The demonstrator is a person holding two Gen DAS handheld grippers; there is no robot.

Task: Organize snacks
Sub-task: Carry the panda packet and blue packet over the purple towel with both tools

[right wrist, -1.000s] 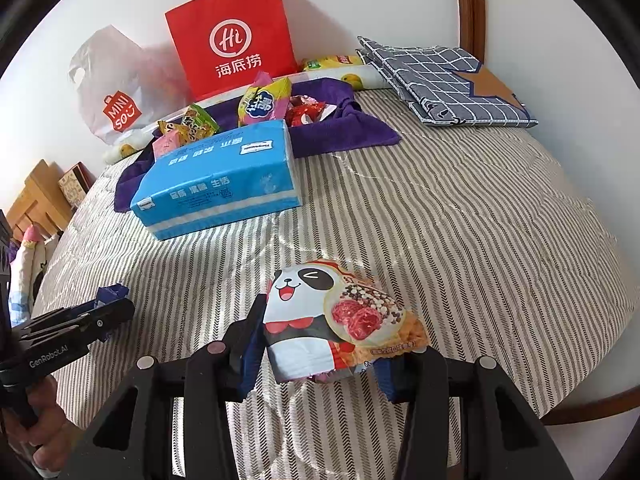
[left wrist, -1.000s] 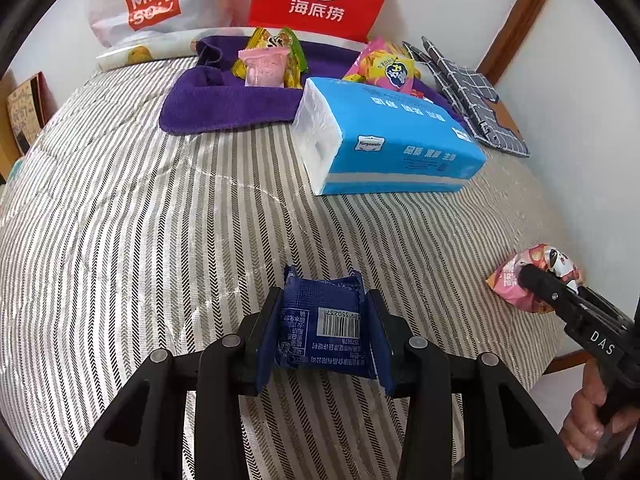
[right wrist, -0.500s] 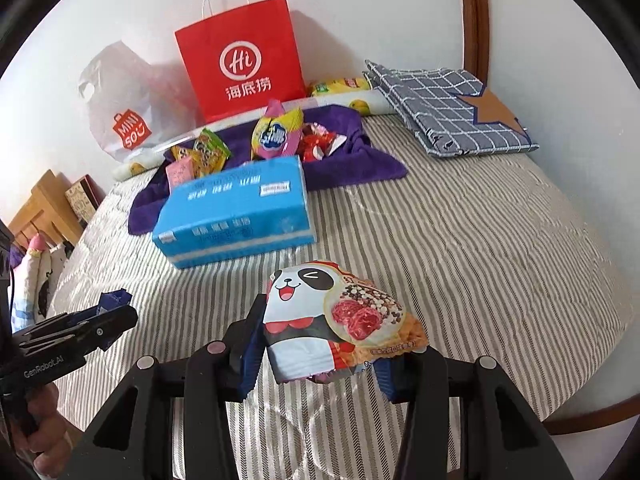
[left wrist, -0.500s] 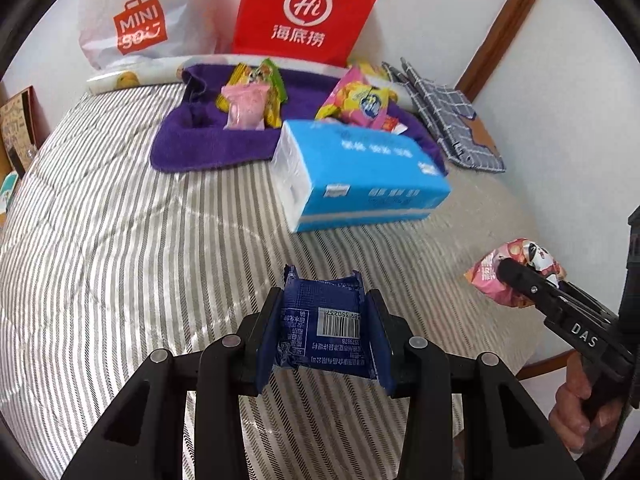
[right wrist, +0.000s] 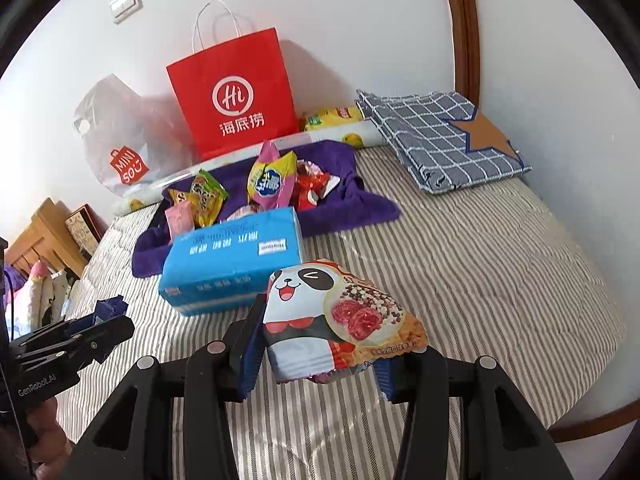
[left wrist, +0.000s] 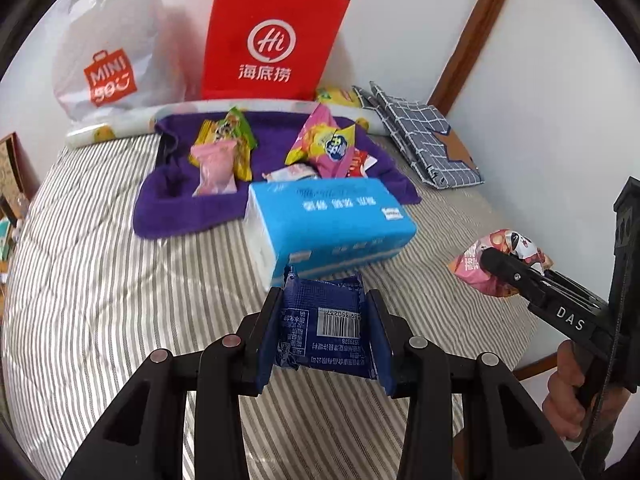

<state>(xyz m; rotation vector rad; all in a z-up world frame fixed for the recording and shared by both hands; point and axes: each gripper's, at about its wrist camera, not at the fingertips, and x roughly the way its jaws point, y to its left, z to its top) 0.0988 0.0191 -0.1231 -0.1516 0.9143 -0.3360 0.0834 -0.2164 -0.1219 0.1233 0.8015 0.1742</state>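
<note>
A: What has changed in the last second?

B: Both tools have travelled forward over the bed [right wrist: 500, 264]. In the left wrist view the blue tissue pack [left wrist: 328, 224] sat well beyond the fingers a second ago; now its near edge is just past the tip of the navy snack packet [left wrist: 326, 328]. The purple towel [left wrist: 264, 184] with the other snacks has drawn closer too, toward twelve o'clock.

A: And the grips themselves?

B: Unchanged. The left tool [left wrist: 324, 336] is closed down on the navy snack packet, barcode side up, both pads pressing its sides. The right tool [right wrist: 320, 344] is closed on the panda snack bag [right wrist: 340, 320], which bulges up above the fingers. In the left wrist view that bag shows at three o'clock, pinched at the right tool's tip and clear of the bed.

A: So what does that mean for the job?

B: My reading is that both items are in mid-carry toward the snack pile on the towel, where the pink packet [left wrist: 214, 168], the green and yellow packet [left wrist: 236, 136] and the pink and yellow bag [left wrist: 324, 140] already lie. Neither is set down yet.

A: Anything in the way?

B: The tissue pack lies between the tools and the towel, so the loads likely need to pass over or around it.
</note>
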